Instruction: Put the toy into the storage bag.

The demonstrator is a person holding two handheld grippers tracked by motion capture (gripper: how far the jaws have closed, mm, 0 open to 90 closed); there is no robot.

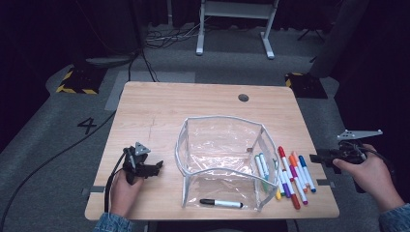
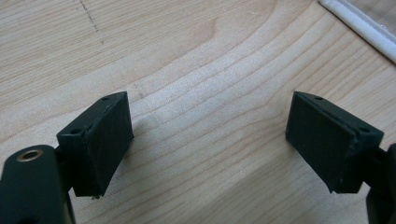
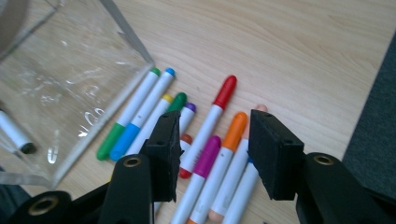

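Wooden table (image 1: 159,104), markers (image 1: 290,176) lying just right of the clear pouch (image 1: 220,162).
Right gripper (image 3: 212,149) hovers spread over them; best straddle one marker squarely. Left gripper (image 2: 208,140) rests spread, empty.

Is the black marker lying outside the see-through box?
No, the black marker lies inside the see-through box, on its floor near the front wall.

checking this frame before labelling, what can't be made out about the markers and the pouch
- Markers, right gripper view: lower ends hidden behind the right gripper jaws and cut by the bottom edge.
- Markers, high view: overlapping, too small to count surely.
- Clear pouch: black marker blurred through plastic; inside or under, unclear.
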